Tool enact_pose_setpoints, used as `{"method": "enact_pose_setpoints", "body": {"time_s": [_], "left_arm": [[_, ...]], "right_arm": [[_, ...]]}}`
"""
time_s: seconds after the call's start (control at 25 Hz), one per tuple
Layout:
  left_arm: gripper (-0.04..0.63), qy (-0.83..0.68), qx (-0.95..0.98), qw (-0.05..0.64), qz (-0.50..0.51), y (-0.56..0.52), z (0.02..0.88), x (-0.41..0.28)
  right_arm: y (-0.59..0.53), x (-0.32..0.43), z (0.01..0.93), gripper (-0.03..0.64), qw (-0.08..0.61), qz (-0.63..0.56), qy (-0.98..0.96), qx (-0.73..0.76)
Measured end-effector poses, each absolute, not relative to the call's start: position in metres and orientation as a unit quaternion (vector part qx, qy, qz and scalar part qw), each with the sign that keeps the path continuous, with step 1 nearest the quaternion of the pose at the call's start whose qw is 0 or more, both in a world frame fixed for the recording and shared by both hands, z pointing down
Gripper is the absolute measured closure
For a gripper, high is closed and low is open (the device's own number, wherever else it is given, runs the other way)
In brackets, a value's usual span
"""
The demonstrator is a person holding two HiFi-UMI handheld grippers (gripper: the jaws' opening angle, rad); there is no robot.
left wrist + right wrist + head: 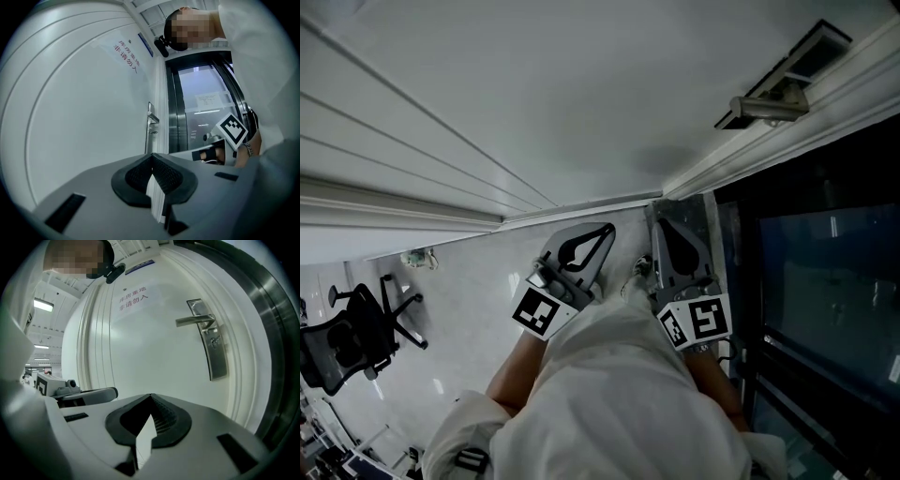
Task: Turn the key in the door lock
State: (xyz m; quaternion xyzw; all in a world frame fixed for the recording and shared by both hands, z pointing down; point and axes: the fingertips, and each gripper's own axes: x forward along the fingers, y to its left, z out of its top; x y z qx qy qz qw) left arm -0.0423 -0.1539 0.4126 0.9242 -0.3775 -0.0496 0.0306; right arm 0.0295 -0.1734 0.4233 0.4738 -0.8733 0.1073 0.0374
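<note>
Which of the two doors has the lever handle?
The white door, with red writing and a metal handle; the glass door beside it is steel-framed.

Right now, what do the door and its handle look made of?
The handle and its plate look like brushed metal: grey with a dull sheen. The door looks painted white and smooth; wood or steel underneath, I cannot tell.

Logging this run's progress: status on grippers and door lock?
Left gripper shut, empty. Right gripper shut, empty. Lock below the handle untouched, both grippers clear of the door. Nothing in the way.
</note>
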Motion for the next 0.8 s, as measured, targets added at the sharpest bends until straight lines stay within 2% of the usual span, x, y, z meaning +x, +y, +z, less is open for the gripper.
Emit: {"method": "enact_pose_setpoints", "body": {"time_s": [0.8], "left_arm": [[0.586,-0.351,0.934,0.010,-0.065,-0.114,0.397,-0.069]], "right_arm": [[-0.134,-0.018,0.436,0.614,0.037,0.122,-0.868,0.480]]}}
